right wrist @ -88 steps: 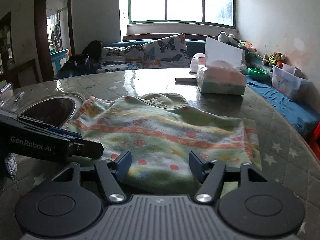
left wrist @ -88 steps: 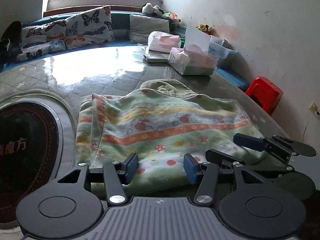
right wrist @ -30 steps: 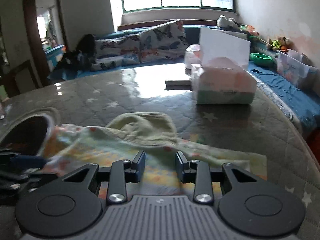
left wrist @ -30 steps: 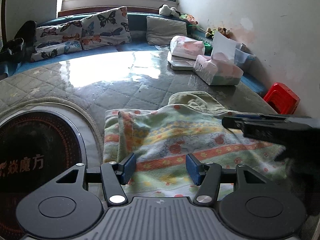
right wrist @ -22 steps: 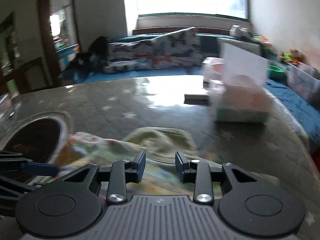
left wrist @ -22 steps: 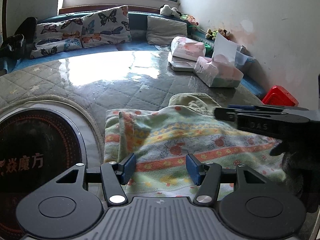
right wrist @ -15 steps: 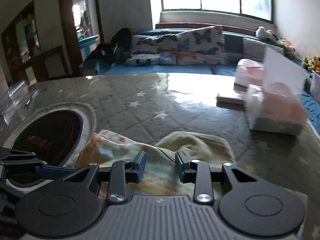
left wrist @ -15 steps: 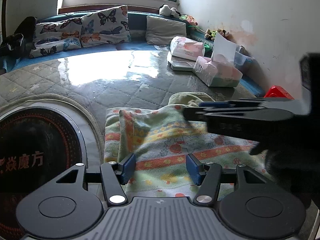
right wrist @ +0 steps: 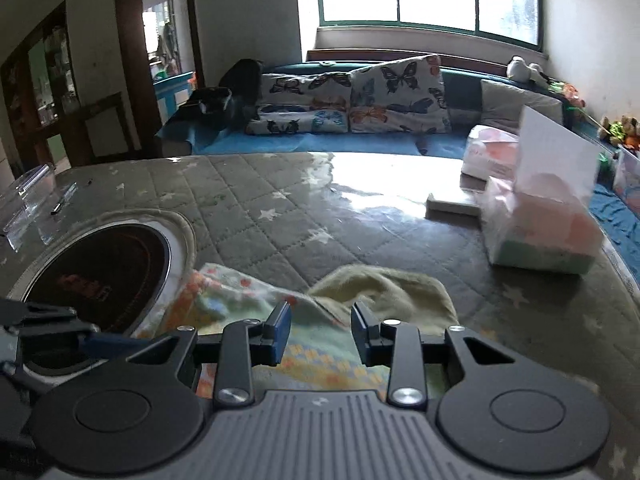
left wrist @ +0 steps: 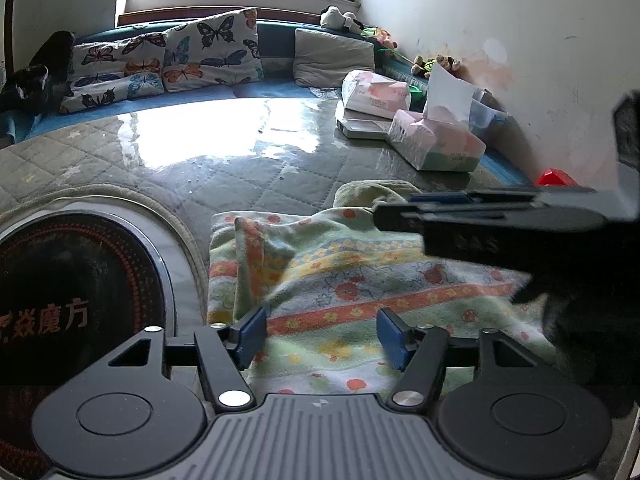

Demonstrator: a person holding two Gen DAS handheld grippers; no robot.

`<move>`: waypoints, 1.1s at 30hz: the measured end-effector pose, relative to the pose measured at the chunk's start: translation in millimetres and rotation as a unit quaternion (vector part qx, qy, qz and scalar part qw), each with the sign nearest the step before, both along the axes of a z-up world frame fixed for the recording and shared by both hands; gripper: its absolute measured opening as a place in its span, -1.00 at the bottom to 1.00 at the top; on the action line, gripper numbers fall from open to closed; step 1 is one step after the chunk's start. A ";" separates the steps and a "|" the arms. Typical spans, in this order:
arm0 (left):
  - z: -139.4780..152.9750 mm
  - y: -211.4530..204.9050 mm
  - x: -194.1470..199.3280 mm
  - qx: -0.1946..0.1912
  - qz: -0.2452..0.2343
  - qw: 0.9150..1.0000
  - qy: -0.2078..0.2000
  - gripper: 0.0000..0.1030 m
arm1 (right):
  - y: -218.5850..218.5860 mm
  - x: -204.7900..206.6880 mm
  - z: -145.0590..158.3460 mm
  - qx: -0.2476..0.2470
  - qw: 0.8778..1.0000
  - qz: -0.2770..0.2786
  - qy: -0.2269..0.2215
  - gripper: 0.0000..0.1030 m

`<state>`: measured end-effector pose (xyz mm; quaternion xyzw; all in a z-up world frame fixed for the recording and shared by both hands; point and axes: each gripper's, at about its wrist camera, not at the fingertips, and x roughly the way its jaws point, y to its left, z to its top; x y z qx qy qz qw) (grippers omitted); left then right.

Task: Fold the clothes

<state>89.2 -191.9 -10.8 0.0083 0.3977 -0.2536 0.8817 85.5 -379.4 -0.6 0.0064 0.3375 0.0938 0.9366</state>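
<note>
Lying at the near edge of the desk (left wrist: 240,152), just right of the round black cooktop (left wrist: 60,300) sunk into the quilted grey cover: a green fleece garment with orange flower bands (left wrist: 360,280). Already doubled over, to judge by the thick rolled hem along its left side and the plain olive lining (right wrist: 384,284) poking out at the far edge. Probably partway through folding, with another fold or some squaring up left to do.

Left tool (left wrist: 322,336) released, blue pads spread wide and low over the near left part of the cloth. Nothing pinched between them. Placed there, most likely, to pin down or catch the near hem while the other side is worked.

Right tool (right wrist: 320,332) reaching across from the right over the far edge of the garment, where patterned face meets olive lining. Pads set only partly apart, cloth showing in the gap. Gripped or merely hovered over, impossible to tell from either view. A sensible spot for taking the far edge and drawing it toward the near one.

Well apart near the far right corner, a pink tissue box (left wrist: 436,148), clear of any fold. Some risk of the soft fleece dragging onto the cooktop rim if pulled leftward.
</note>
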 end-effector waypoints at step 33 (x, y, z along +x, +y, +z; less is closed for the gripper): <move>33.8 6.4 -35.6 0.072 0.042 0.996 -0.044 0.93 | 19.1 -88.0 -18.5 -0.022 0.999 -0.028 -0.013 0.04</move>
